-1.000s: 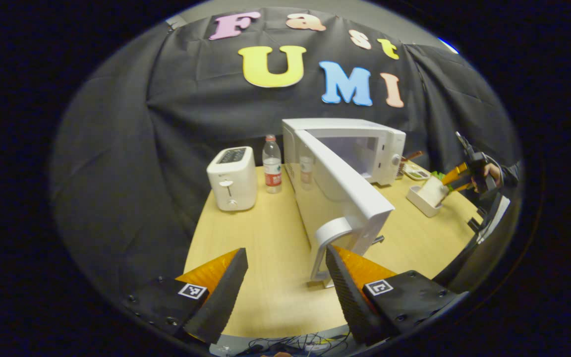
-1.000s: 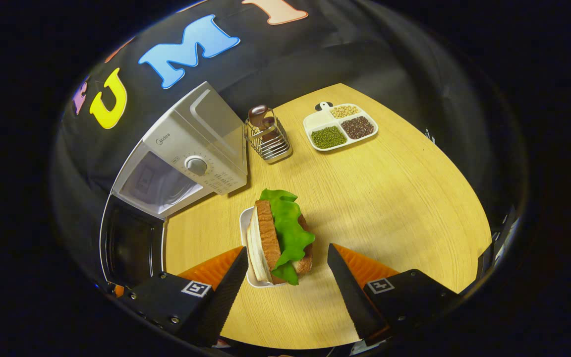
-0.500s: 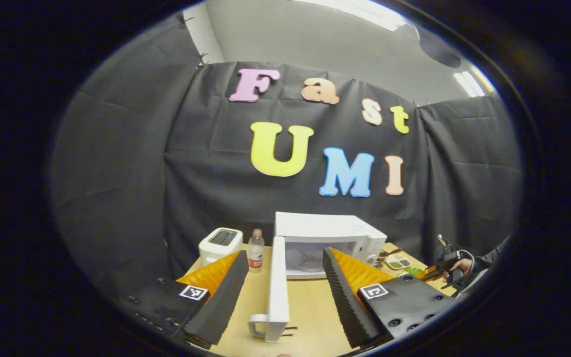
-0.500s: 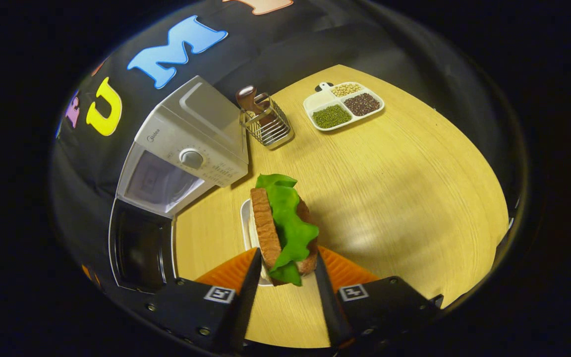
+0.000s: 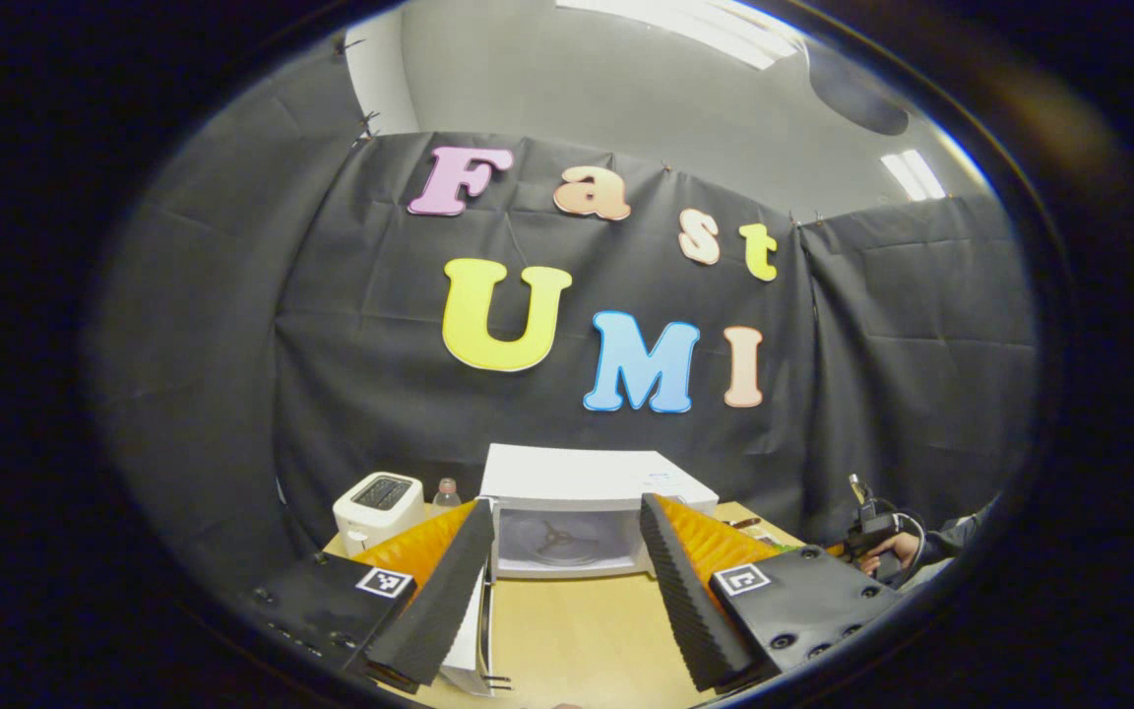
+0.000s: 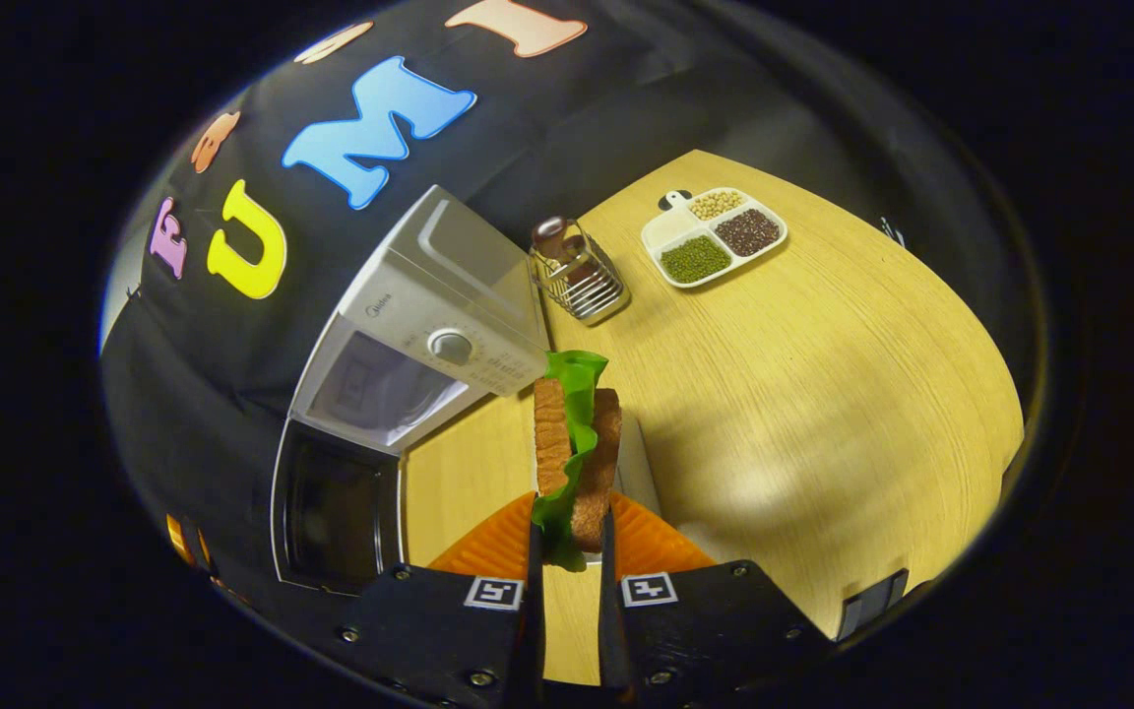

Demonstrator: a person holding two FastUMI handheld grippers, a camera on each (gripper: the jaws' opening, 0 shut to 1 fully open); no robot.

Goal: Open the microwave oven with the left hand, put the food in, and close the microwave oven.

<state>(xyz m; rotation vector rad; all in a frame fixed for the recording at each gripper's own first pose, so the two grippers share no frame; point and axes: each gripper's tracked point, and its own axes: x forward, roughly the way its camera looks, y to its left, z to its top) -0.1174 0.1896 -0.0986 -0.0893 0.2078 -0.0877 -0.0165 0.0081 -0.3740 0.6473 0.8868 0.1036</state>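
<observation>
Black cloth is hanging behind the wooden desk (image 6: 823, 374), where the microwave oven (image 6: 429, 335) is standing at the back edge with its door (image 6: 336, 512) swung open. The right gripper (image 6: 569, 551) is clamping the sandwich (image 6: 577, 448), bread and green lettuce, both fingers pressing its lower end, above a white dish (image 6: 638, 463). Near the far corner, a divided tray (image 6: 715, 236) is holding green, dark and pale beans, beside a wire basket (image 6: 582, 276). The left gripper (image 5: 562, 581) is hanging spread apart, gripping nothing, facing the oven's bare cavity (image 5: 562, 540); a toaster (image 5: 377, 507) and a bottle (image 5: 446, 491) are sitting at its left.
</observation>
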